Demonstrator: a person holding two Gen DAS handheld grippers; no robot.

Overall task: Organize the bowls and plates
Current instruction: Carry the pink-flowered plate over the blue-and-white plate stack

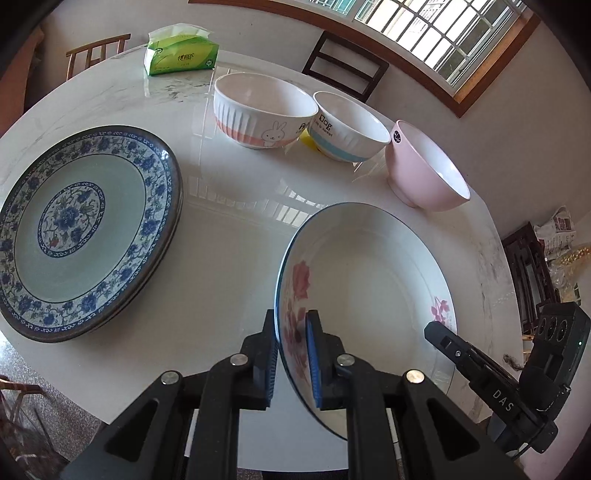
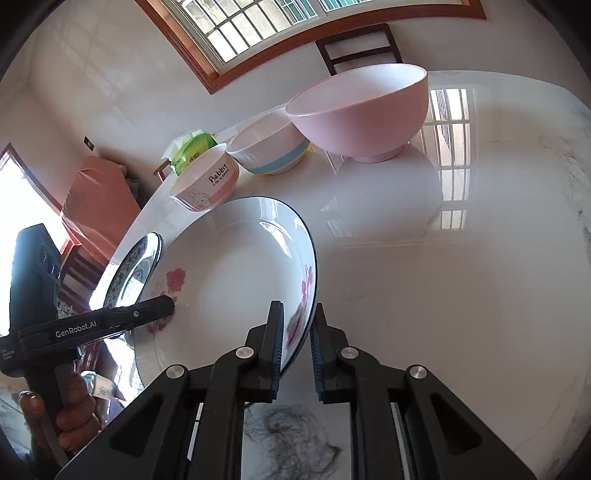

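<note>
A white plate with pink flowers [image 1: 369,280] is held tilted just over the marble table [image 1: 221,236]. My left gripper [image 1: 291,325] is shut on its left rim, with the blue pads pressing both faces. My right gripper [image 2: 298,314] is shut on the opposite rim of the same plate [image 2: 229,280]. Each gripper shows in the other's view: the right gripper [image 1: 430,328] at the plate's far side, the left gripper [image 2: 168,304] held by a hand. A stack of blue-patterned plates [image 1: 85,229] lies to the left. A rabbit bowl [image 1: 258,110], a dog bowl [image 1: 347,129] and a pink bowl [image 1: 424,170] stand in a row behind.
A green tissue pack [image 1: 177,51] sits at the table's far edge. Wooden chairs [image 1: 347,66] stand behind the table under a barred window [image 1: 443,33]. A dark cabinet [image 1: 528,273] is off the table's right edge. Open tabletop lies right of the plate [image 2: 461,277].
</note>
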